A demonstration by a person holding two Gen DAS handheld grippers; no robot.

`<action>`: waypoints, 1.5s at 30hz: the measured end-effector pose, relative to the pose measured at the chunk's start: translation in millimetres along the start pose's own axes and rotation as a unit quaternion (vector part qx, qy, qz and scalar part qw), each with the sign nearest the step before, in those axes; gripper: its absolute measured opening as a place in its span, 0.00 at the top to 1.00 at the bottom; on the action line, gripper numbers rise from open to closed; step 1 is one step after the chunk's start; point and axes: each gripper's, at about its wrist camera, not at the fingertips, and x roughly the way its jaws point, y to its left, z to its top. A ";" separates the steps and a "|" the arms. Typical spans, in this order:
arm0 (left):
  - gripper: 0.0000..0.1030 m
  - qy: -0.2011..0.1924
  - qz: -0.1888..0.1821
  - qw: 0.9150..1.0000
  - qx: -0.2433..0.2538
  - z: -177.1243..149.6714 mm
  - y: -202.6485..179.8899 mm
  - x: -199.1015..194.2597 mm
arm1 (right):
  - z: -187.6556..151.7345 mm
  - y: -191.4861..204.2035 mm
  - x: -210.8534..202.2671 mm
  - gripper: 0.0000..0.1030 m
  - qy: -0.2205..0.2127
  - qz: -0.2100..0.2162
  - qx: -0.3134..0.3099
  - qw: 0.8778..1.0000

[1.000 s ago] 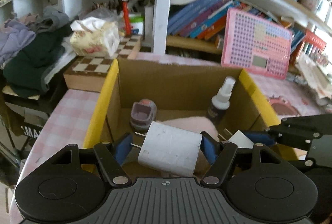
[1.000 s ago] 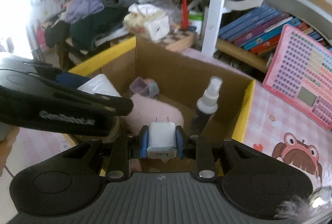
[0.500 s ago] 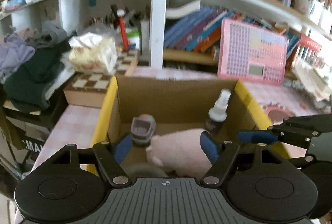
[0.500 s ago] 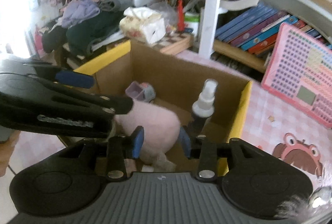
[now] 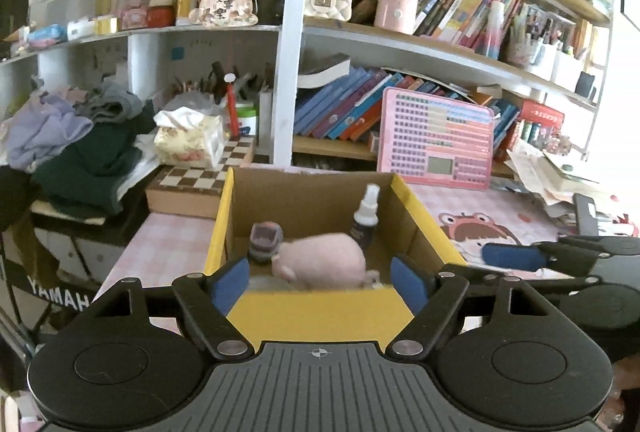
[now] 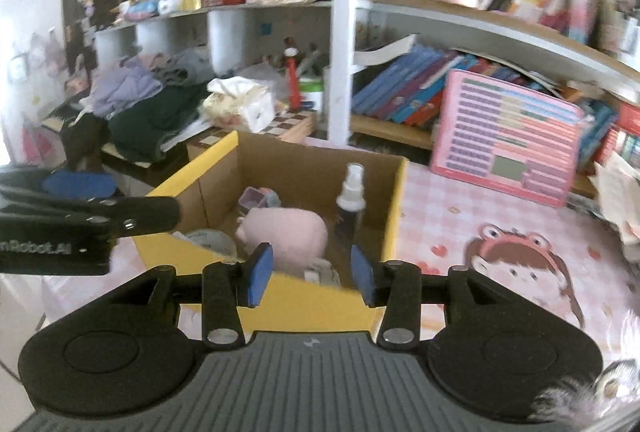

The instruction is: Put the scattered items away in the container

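Hovering just in front of the cardboard box (image 5: 320, 200), both tongs are empty and their jaws are opening. The left tongs (image 5: 320, 282) stand wide apart, with only the box's yellow front wall (image 5: 320, 308) showing between their blue pads. The right tongs (image 6: 312, 268) are spread less widely and likewise grip nothing; in the left wrist view they reach in from the right edge (image 5: 516, 258), beside the box.

The box stands on the pink checked desk (image 6: 448, 208), its flaps lined in yellow. Inside it lie a pink plush toy (image 5: 320, 258), a small purple and grey item (image 5: 265, 237) to the toy's left, and a dark spray bottle (image 5: 365, 220) with a white nozzle, upright near the right-hand wall. A white roll (image 6: 210, 238) rests in the near left corner, and a small white object (image 6: 320, 272) sits by the front wall; it is too blurred to identify.

Behind the box a pink calculator-style board (image 5: 436, 138) leans against the bookshelf (image 5: 400, 44), and a tissue box (image 5: 190, 142) rests on a chessboard (image 5: 208, 172).
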 end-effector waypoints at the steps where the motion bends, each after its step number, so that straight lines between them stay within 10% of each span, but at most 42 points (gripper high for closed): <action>1: 0.19 0.001 0.000 1.000 -0.001 -4.8 -0.6 -5.7 | -4.8 0.5 -8.3 0.57 -0.003 -0.008 0.005 1.000; 20: 0.18 0.069 -0.047 0.995 0.047 -80.1 -49.9 -49.3 | -94.3 10.4 -93.6 0.34 0.034 -0.113 0.066 0.991; 33: 0.01 0.121 -0.028 0.992 0.019 -99.6 -49.5 -43.5 | -121.1 2.2 -103.3 0.05 0.085 -0.129 0.086 0.984; 45: 0.00 0.155 -0.007 0.987 0.037 -104.8 -50.4 -40.3 | -123.3 2.1 -106.6 0.00 0.085 -0.130 0.095 0.983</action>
